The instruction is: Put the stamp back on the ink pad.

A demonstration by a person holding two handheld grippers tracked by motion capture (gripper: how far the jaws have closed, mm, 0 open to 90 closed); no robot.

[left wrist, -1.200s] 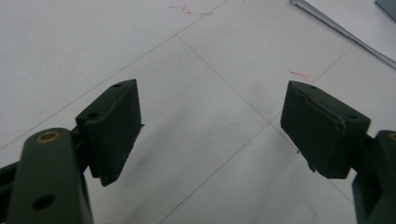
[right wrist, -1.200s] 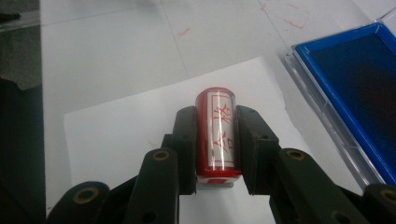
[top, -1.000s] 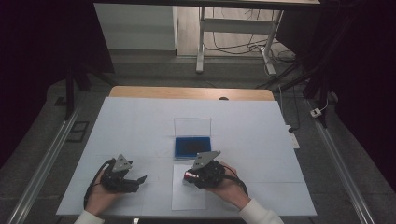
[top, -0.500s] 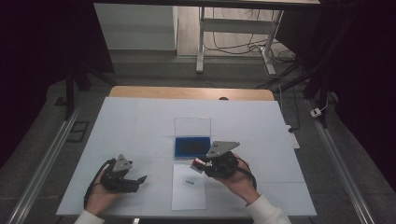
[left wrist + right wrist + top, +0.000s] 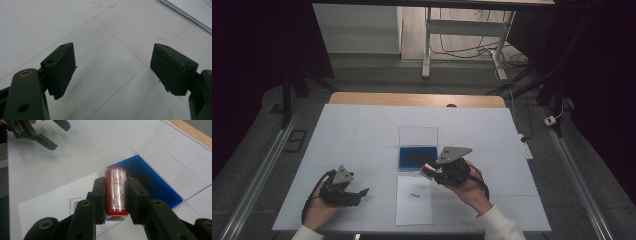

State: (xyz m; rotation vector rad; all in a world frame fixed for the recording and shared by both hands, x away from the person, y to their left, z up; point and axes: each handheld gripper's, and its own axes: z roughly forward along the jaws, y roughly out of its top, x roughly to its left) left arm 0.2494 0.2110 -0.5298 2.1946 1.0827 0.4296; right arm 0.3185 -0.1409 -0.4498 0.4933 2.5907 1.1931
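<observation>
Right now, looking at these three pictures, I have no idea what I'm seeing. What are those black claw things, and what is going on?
There is no robot here: a person holds a hand-operated tool in each hand. The overhead picture looks down on a white table. There the left tool rests open, and the right tool hovers by a blue ink pad in a case with its clear lid open. A sheet of paper with a small printed mark lies in front of it. The other two pictures come from cameras riding on each tool. One shows the left tool's jaws wide apart over bare table. The other shows the right tool clamped on a red stamp.
</observation>
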